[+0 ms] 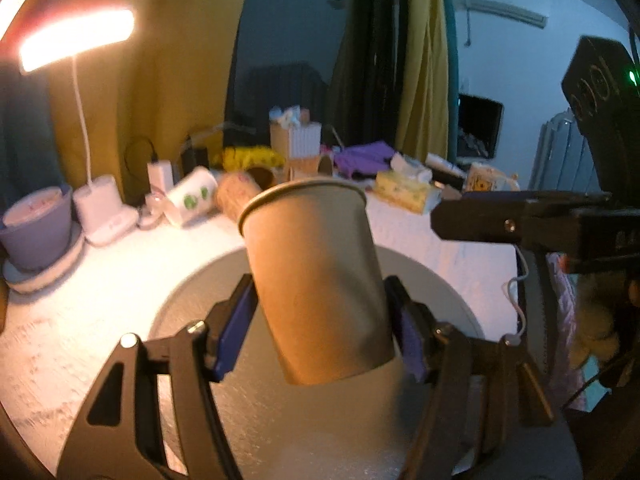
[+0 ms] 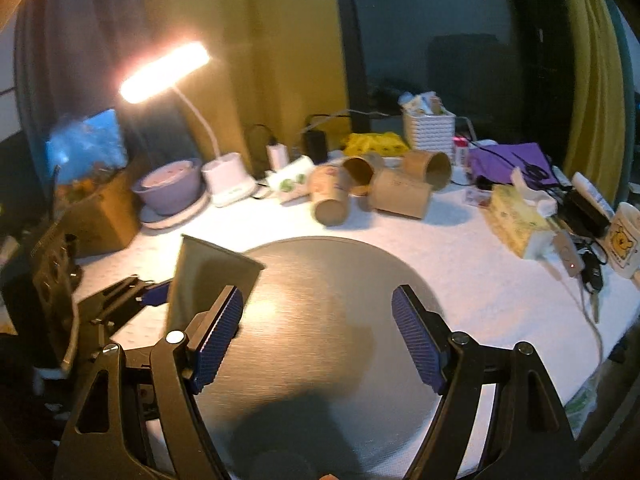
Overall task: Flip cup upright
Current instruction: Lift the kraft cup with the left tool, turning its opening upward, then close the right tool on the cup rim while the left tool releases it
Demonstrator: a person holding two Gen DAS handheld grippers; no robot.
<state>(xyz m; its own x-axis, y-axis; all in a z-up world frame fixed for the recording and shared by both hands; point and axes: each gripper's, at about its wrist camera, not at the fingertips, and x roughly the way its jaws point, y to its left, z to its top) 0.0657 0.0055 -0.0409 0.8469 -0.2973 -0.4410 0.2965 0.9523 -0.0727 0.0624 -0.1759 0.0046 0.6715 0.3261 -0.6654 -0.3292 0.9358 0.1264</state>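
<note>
A brown paper cup [image 1: 316,280] is held between my left gripper's blue pads [image 1: 236,328], rim up and tilted a little left, its base just above the round grey mat [image 1: 192,300]. My left gripper [image 1: 320,328] is shut on the cup. In the right wrist view the same cup [image 2: 208,276] shows at the left over the mat [image 2: 320,320], with the left gripper [image 2: 132,300] behind it. My right gripper [image 2: 318,336] is open and empty above the mat's middle; it also shows at the right of the left wrist view [image 1: 460,220].
Several brown paper cups [image 2: 400,196] lie on their sides at the back of the white table. A lit desk lamp [image 2: 228,176], a purple bowl [image 2: 168,188], a tissue pack [image 2: 516,216], a white mug [image 2: 624,240] and cables [image 2: 588,280] crowd the back and right.
</note>
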